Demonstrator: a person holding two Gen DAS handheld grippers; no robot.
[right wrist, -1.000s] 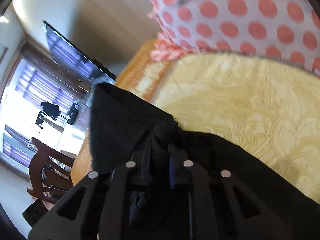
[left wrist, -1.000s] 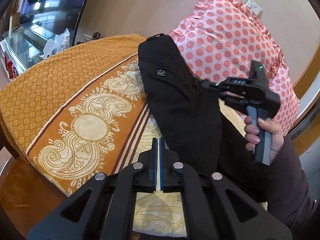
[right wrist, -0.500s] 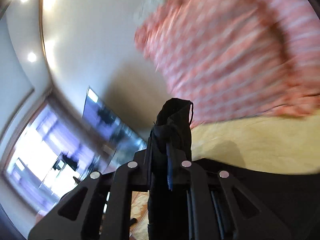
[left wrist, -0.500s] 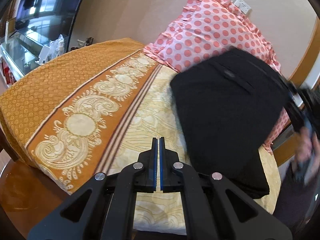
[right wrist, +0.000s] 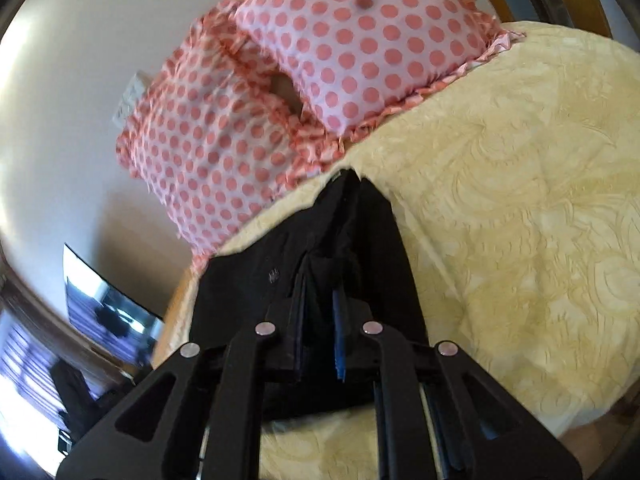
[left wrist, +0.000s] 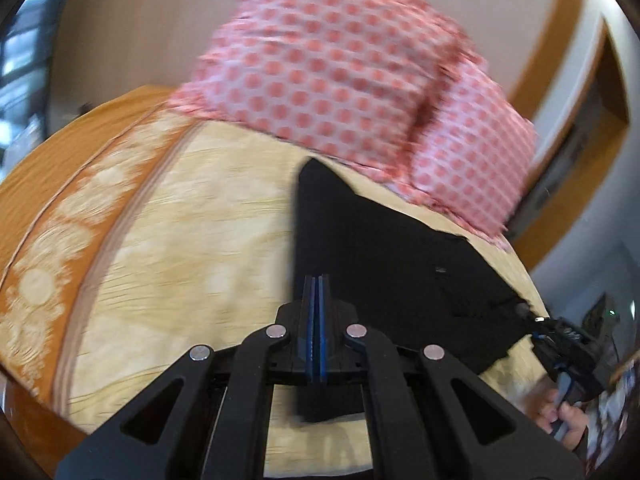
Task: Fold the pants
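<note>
The black pants (left wrist: 384, 256) lie folded on the cream bedspread, below the pillows. My left gripper (left wrist: 316, 280) is shut and empty, hovering over the pants' left edge. My right gripper (left wrist: 532, 322) shows at the right of the left wrist view, shut on the pants' right corner. In the right wrist view the pants (right wrist: 248, 280) run away from me toward the pillows, and a fold of black cloth sits between the fingers of my right gripper (right wrist: 320, 276).
Two pink polka-dot pillows (right wrist: 360, 40) lie at the head of the bed (right wrist: 520, 200). An orange patterned border (left wrist: 80, 208) runs along the bed's left side. A TV screen (right wrist: 104, 296) and a dark chair stand beyond the bed.
My right gripper swung the pants up and over from the left and laid them down folded on the cream area. My left gripper moved right, over the pants' edge.
</note>
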